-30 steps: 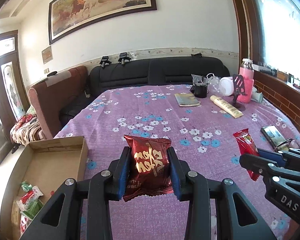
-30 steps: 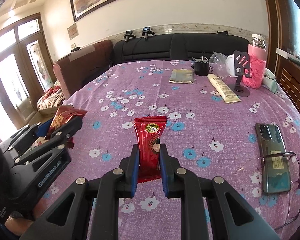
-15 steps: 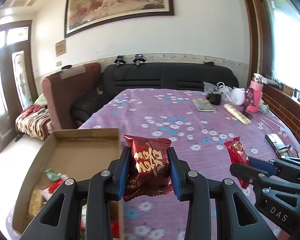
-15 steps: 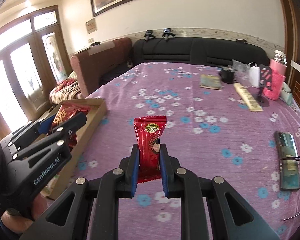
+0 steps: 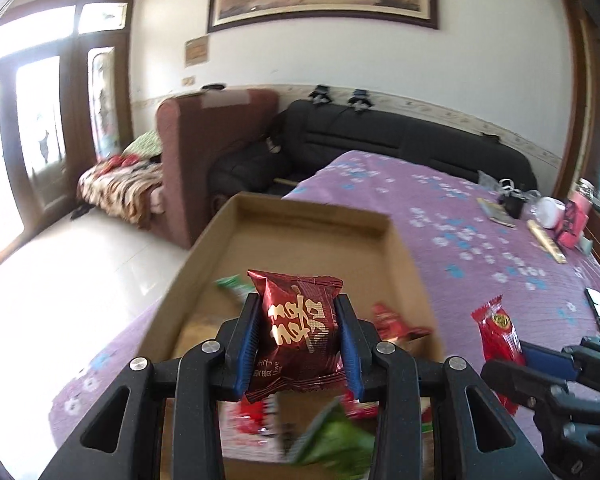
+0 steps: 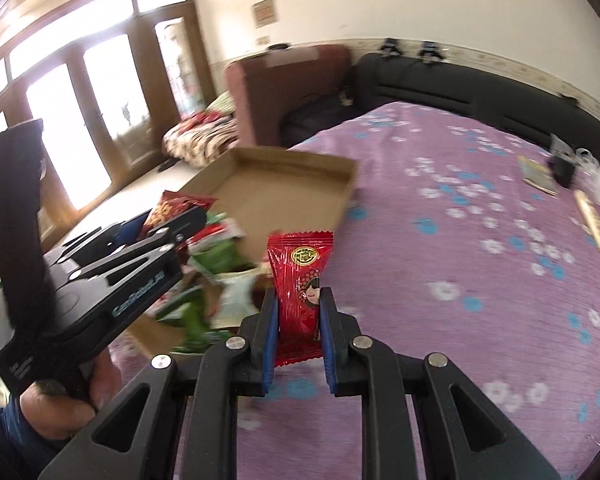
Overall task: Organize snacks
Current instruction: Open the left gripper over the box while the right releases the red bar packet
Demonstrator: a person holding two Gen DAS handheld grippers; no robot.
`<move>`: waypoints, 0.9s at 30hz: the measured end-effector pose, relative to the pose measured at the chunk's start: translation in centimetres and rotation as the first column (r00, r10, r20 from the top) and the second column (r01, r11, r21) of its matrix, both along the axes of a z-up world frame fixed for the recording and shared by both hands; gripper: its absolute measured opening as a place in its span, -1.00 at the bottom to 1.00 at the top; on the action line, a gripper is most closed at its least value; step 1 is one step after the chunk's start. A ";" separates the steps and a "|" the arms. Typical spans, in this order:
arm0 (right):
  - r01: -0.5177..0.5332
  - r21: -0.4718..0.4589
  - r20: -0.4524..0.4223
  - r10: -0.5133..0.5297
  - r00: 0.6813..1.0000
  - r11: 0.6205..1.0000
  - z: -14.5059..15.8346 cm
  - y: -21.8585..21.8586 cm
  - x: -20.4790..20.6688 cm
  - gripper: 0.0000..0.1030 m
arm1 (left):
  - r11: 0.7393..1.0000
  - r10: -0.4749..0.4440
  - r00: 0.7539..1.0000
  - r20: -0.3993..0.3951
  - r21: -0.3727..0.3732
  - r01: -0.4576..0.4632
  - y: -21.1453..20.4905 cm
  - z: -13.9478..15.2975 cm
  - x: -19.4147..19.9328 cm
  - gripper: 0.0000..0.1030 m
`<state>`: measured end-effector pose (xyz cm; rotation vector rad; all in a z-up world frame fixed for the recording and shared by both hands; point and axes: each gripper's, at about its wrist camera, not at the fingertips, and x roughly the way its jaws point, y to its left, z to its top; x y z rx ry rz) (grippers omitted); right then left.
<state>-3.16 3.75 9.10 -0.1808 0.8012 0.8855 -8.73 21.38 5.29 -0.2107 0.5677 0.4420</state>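
The shallow brown cardboard box (image 5: 404,248) sits at the edge of a table covered in purple cloth with white and blue flowers (image 5: 480,248), and everything else is placed against it.

The left gripper (image 5: 300,336), black with blue pads, is clamped on a dark red foil snack packet with gold lettering (image 5: 298,330). The packet stands upright between the pads, above the near part of the box, over the loose wrappers lying inside. Those wrappers, a blurred heap of green and red snack packets (image 5: 332,440), fill the near end of the box; its far end is bare cardboard.

The right gripper (image 6: 298,320), of the same make, is closed tight on a slim bright red candy wrapper with a round gold emblem and a cartoon face (image 6: 300,284). It holds the wrapper upright just beside the box's right wall, over the purple cloth rather than over the box. In the right wrist view the left gripper shows to the left of it, above the box, with a hand (image 6: 60,404) and a dark blue sleeve below it.

Beyond the box stand a brown armchair (image 5: 204,152) and a black leather sofa (image 5: 400,140). On the cloth well away from the box lie a small booklet (image 6: 538,174) and a pale long tube (image 6: 594,222).
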 end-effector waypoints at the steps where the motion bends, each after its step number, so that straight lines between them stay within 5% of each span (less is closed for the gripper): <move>1: -0.013 -0.003 -0.002 0.013 1.000 1.000 -0.1 0.5 -0.3 -0.64 | 1.000 0.011 1.000 -0.009 -0.007 -0.011 0.5 -0.4 -0.1 -0.25; 14: -0.060 -0.054 -0.048 0.058 0.997 0.997 -2.8 4.6 -1.1 -0.64 | 0.994 0.013 0.998 -0.067 -0.105 -0.020 2.8 -2.7 1.2 -0.24; 24: -0.031 -0.034 -0.064 0.029 0.998 0.999 -4.0 4.6 0.3 -0.63 | 0.995 -0.003 0.995 -0.099 -0.100 -0.007 2.5 -3.0 1.9 -0.23; 27: -0.036 -0.022 -0.075 0.034 0.997 0.999 -3.7 4.2 0.3 -0.56 | 0.995 -0.002 0.995 -0.096 -0.096 -0.007 2.4 -2.9 1.7 0.05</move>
